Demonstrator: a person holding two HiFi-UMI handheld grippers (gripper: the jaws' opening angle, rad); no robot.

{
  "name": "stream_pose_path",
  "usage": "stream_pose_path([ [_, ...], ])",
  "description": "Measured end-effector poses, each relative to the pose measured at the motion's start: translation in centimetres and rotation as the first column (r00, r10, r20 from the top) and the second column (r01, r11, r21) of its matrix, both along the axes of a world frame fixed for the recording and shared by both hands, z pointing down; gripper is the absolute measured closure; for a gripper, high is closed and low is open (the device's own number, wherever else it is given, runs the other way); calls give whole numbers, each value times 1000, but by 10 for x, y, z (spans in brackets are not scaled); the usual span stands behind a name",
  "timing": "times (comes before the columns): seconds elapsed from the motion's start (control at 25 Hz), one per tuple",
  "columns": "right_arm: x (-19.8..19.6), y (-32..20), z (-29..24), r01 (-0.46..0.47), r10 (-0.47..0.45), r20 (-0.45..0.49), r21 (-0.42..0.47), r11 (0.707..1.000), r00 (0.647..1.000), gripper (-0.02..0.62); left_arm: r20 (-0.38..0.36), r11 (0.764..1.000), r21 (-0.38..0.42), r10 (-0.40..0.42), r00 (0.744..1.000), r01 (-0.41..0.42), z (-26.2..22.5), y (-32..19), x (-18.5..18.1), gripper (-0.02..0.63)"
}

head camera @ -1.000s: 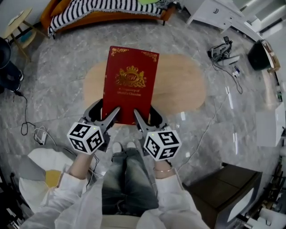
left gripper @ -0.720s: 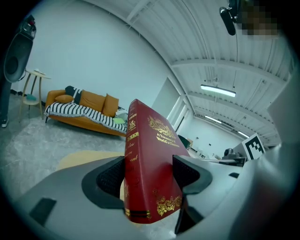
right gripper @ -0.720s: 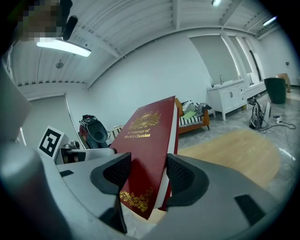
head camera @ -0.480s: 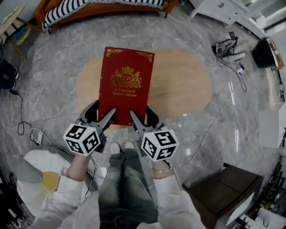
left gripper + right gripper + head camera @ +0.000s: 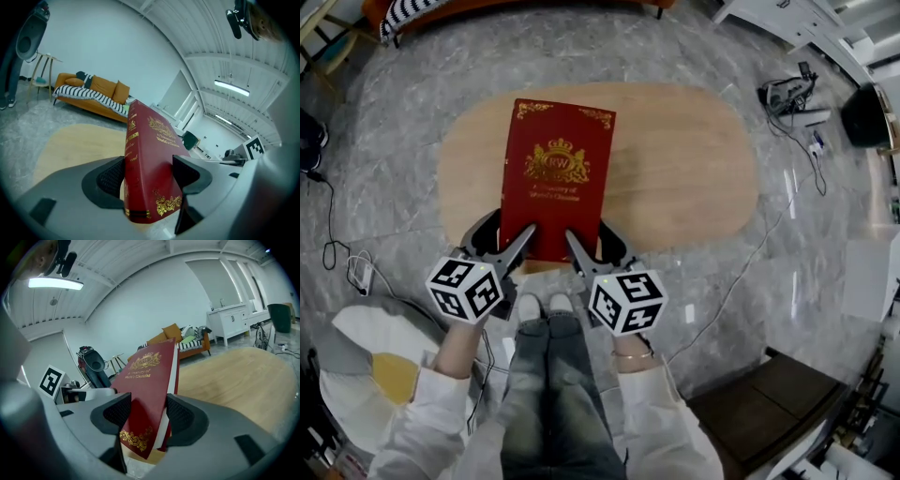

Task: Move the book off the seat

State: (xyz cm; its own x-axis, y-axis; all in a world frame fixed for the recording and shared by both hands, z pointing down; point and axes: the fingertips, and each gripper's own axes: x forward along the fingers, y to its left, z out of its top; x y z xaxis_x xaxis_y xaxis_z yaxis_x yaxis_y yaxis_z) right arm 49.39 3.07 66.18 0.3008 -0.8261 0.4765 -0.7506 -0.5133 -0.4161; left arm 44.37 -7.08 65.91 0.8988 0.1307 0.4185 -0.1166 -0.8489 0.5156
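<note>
The red book [image 5: 555, 178] is in the air, spine to the left and gold crest facing up, hanging over the left half of the oval wooden seat [image 5: 684, 169]. The left gripper [image 5: 514, 227] has its jaws squeezed onto the near left corner, right at the spine. The right gripper [image 5: 587, 232] is clamped on the near right corner, one pad on the cover and one under the pages. Both gripper views show the far end tilted up, clear of the wood. So the lift looks done and the carry is the step in hand. Next, I'd judge, comes a matched swing of both hands past the seat's edge, over the grey floor [image 5: 412, 187], then a gentle set-down.
</note>
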Motion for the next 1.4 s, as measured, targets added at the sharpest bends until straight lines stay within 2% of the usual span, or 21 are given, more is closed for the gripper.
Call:
stream_pose_path([
  [0.32,-2,1,57,38,-36,41,-33,999,999,354,53,998,-42,-43,998,45,59,3,-5,288],
  [0.64,-3,4,111,57,-42,146,-97,994,988,354,143,995,-77,-49,988,61,111,7,-7,288],
  [1.12,4,-1,150,74,-46,192,-144,987,980,353,200,993,-103,-38,979,60,150,3,-1,288],
  [1.4,11,-5,153,77,-51,173,-148,986,984,353,192,992,-107,-47,980,69,156,1,6,288],
])
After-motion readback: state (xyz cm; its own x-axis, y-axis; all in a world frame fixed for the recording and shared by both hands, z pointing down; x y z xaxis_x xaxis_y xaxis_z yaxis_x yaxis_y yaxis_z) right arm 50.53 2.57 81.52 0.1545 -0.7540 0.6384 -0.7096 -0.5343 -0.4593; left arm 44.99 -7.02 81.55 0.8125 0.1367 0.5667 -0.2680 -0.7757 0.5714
